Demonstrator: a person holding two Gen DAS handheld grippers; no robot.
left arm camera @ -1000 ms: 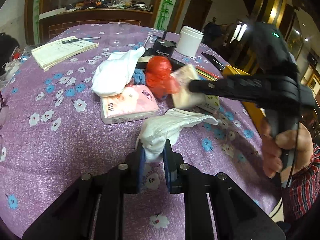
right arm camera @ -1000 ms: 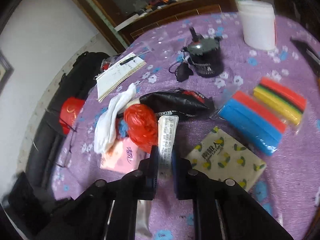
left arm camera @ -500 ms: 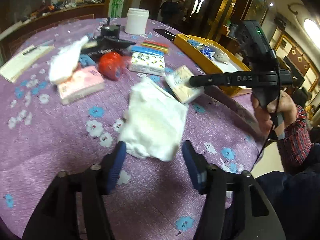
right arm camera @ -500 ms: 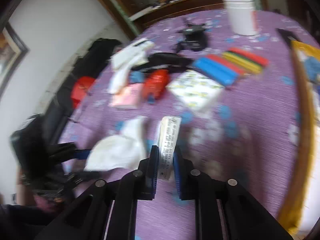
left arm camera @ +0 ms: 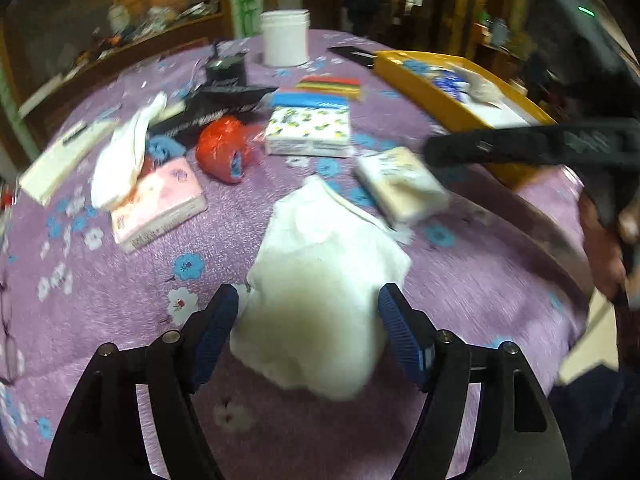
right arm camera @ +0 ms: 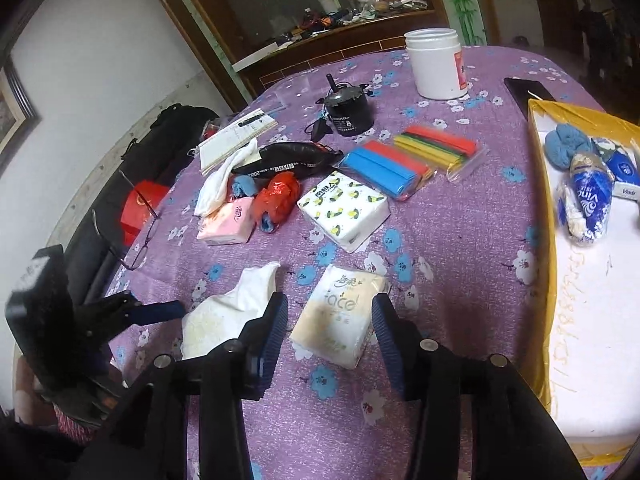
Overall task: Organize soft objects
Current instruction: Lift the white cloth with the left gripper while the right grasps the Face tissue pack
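The left gripper [left arm camera: 308,316] stands open, angled down at the table, its blue pads [left arm camera: 218,332] clear of the white cloth [left arm camera: 316,292] that lies between them; the jaws have just been opening, though the blur there makes a light touch at the edges hard to rule out. The cloth is a rumpled heap on the purple floral tablecloth [left arm camera: 120,300], near the table's close edge.

The right gripper [right arm camera: 330,332] is also open and tilted downward, and its jaws have just been opening. A tissue pack [right arm camera: 340,312] lies flat on the tablecloth between the pads, touching neither. In the left wrist view this gripper reaches in from the right as a dark bar, a hand [left arm camera: 608,248] wrapped round its grip below a plaid sleeve [right arm camera: 72,426].

The cloth and the tissue pack lie just beside each other. Farther out sit a lemon-print pack [right arm camera: 344,210], a red bag [right arm camera: 278,196], a pink pack [right arm camera: 226,222] and a white sock [right arm camera: 222,184] draped over it, with a blue scrap [right arm camera: 244,186] between them. Beyond lie coloured strips [right arm camera: 412,158], a black pouch [right arm camera: 288,158], a notebook [right arm camera: 236,138], a black pot [right arm camera: 348,114] and a white jar [right arm camera: 438,64]. A yellow tray [right arm camera: 538,184] at the right edge holds a blue cloth [right arm camera: 568,146] and blue packs [right arm camera: 588,202].
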